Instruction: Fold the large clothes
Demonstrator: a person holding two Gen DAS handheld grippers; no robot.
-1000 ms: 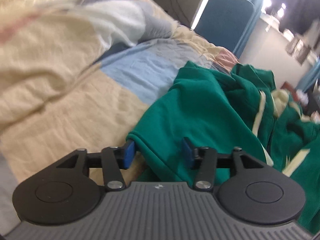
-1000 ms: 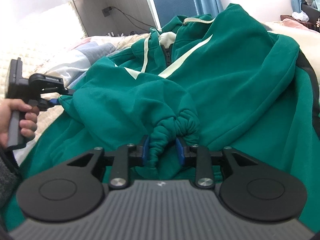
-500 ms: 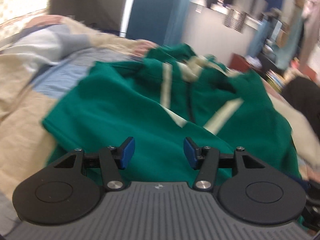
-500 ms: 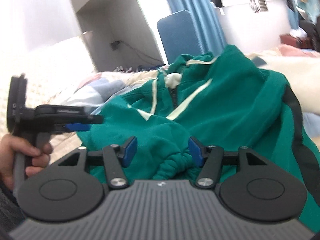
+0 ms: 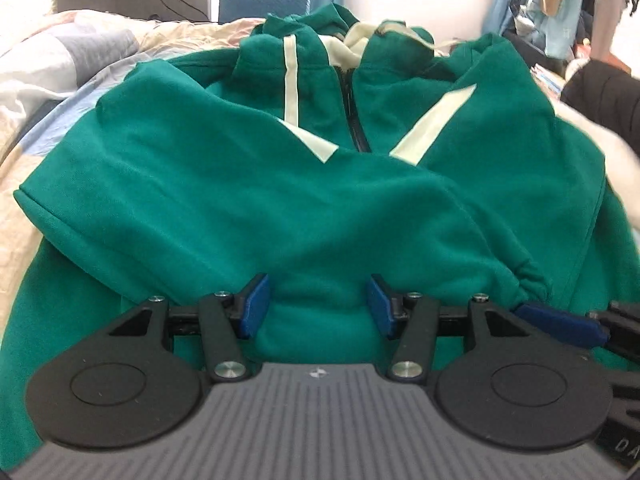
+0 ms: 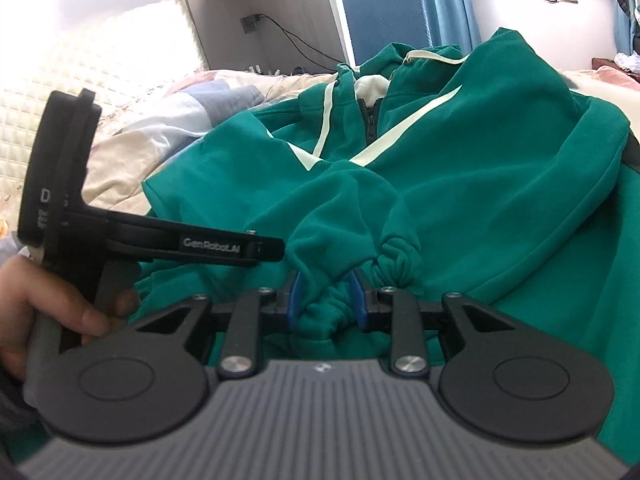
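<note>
Jaws, left gripper (image 5: 316, 306): spread wide over fabric, gripping nothing.
Jaws, right gripper (image 6: 325, 300): narrowed around the gathered green sleeve cuff (image 6: 394, 258); contact unclear.
Garment: green zip-up fleece hoodie with cream stripes (image 5: 320, 184) fills mid-frame on the patchwork quilt (image 5: 52, 64).
Cut off: hoodie's lower hem behind gripper bodies.

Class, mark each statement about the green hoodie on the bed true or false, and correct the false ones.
1. The green hoodie lies on a patchwork quilt. True.
2. The left gripper is clamped on a sleeve. False: its jaws stand apart over the fabric.
3. The right gripper has the gathered cuff just ahead of its jaws. True.
4. The hoodie's stripes are red. False: they are cream.
5. A blue chair stands beyond the bed. True.
</note>
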